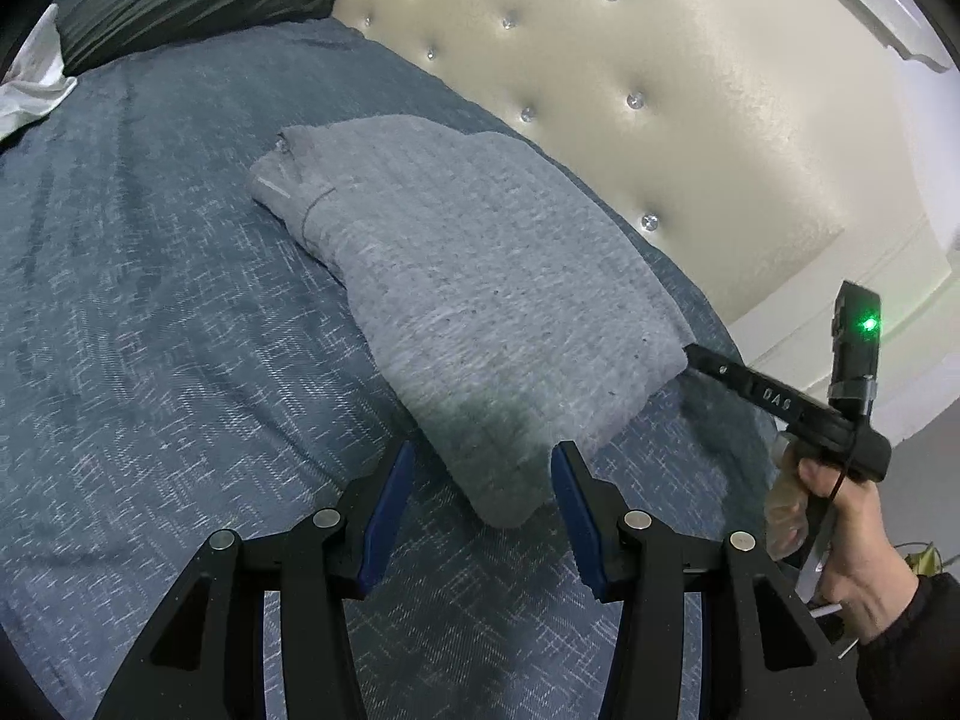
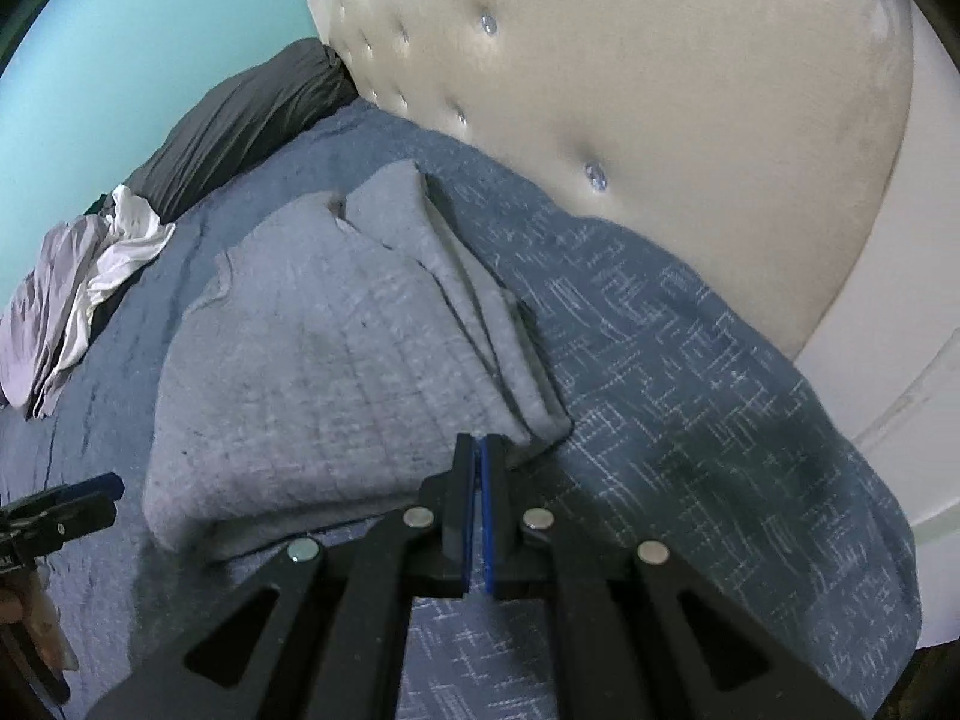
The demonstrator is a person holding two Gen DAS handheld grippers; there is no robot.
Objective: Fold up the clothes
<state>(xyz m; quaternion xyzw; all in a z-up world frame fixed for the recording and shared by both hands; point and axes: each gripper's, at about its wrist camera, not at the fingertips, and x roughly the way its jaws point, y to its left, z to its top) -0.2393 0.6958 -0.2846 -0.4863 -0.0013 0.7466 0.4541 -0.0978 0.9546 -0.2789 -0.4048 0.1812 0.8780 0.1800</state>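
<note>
A folded grey knit garment (image 1: pixel 480 276) lies on the blue patterned bedspread (image 1: pixel 150 330), close to the headboard. My left gripper (image 1: pixel 485 453) is open at the garment's near corner, which sits between the blue pads without touching them. In the right wrist view the same garment (image 2: pixel 312 360) lies folded, with layered edges on its right side. My right gripper (image 2: pixel 480 443) is shut, its pads together and nothing visible between them, with its tip right at the garment's near right corner. In the left wrist view, a hand holds the right gripper (image 1: pixel 690 353) against the garment's edge.
A cream tufted headboard (image 1: pixel 630 90) runs along the bed behind the garment. At the far end lie a dark pillow (image 2: pixel 240 120) and a heap of white and lilac clothes (image 2: pixel 78 288). One finger of the left gripper (image 2: pixel 90 489) shows at the left edge.
</note>
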